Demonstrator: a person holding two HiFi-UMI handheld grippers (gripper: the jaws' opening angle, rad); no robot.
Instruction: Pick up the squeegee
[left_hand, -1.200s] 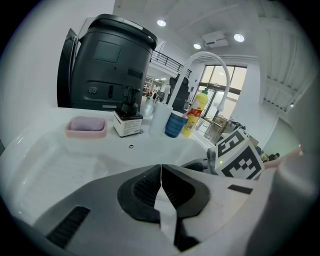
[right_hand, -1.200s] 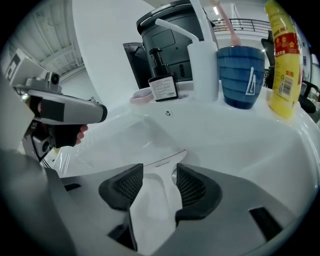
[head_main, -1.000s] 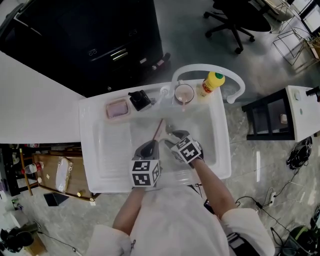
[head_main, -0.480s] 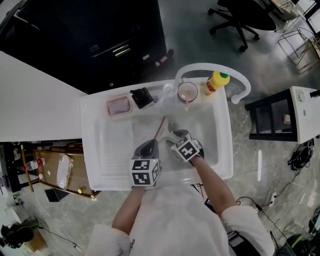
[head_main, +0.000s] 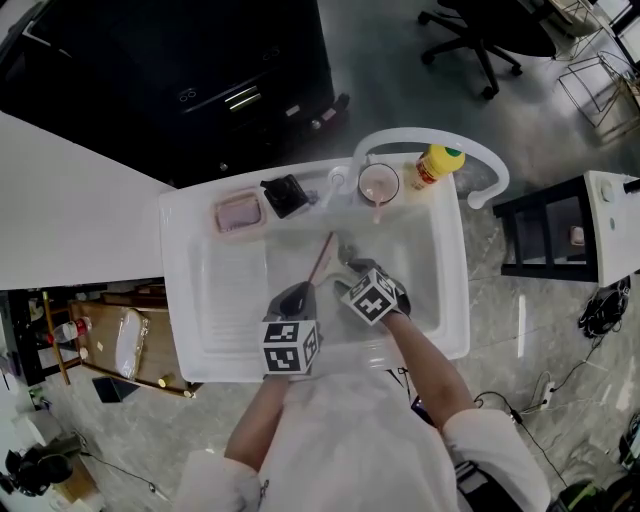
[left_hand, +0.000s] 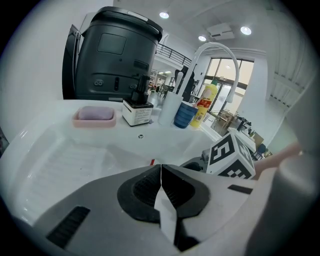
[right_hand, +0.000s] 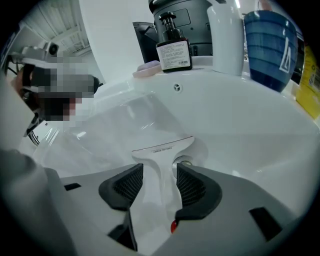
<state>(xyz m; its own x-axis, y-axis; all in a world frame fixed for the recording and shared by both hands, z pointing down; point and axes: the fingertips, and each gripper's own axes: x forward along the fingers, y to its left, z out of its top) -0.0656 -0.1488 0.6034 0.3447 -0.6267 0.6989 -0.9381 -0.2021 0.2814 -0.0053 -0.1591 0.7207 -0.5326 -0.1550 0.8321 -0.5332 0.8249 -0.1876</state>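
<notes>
The white squeegee (right_hand: 161, 152) lies on the floor of the white sink (head_main: 448, 290), its blade pointing away from me and its handle running back between the jaws of my right gripper (right_hand: 159, 177). Those jaws stand apart on either side of the handle, so that gripper is open. From the head view the squeegee's thin reddish blade edge (head_main: 322, 258) shows just ahead of both grippers. My left gripper (left_hand: 161, 172) hovers over the basin to the left of the right one, its jaws pressed together with nothing between them. The right gripper's marker cube (left_hand: 231, 156) shows in the left gripper view.
Along the sink's back ledge stand a pink soap dish (head_main: 237, 213), a black soap dispenser (head_main: 285, 195), a cup (head_main: 378, 183) and a yellow bottle (head_main: 438, 164), under a white arched faucet (head_main: 430, 136). A ribbed draining board (head_main: 222, 290) lies left of the basin.
</notes>
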